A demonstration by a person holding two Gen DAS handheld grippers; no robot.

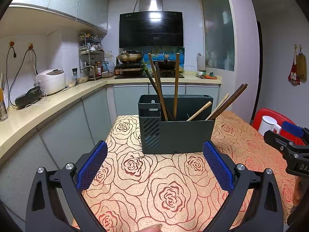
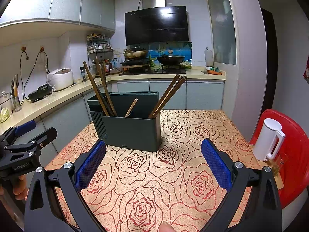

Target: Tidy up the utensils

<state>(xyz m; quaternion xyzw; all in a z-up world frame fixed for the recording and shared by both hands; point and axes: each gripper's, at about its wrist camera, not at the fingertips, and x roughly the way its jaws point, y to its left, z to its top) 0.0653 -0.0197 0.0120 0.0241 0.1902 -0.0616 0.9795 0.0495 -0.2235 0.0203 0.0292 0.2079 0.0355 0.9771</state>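
Note:
A dark grey utensil holder (image 1: 185,135) stands on the rose-patterned table (image 1: 166,189). It also shows in the right wrist view (image 2: 133,133). Several wooden chopsticks (image 1: 175,85) stand in it, some leaning left (image 2: 96,89), some right (image 2: 170,94). My left gripper (image 1: 154,166) is open and empty, just in front of the holder. My right gripper (image 2: 152,164) is open and empty, in front of the holder and a little to its right. Each gripper shows at the edge of the other's view: the right one (image 1: 289,143), the left one (image 2: 25,141).
A white kettle (image 2: 268,139) stands at the table's right edge beside a red chair (image 2: 295,154). A kitchen counter (image 1: 48,106) with a rice cooker (image 1: 51,81) runs along the left. The stove with woks (image 2: 170,60) is at the back.

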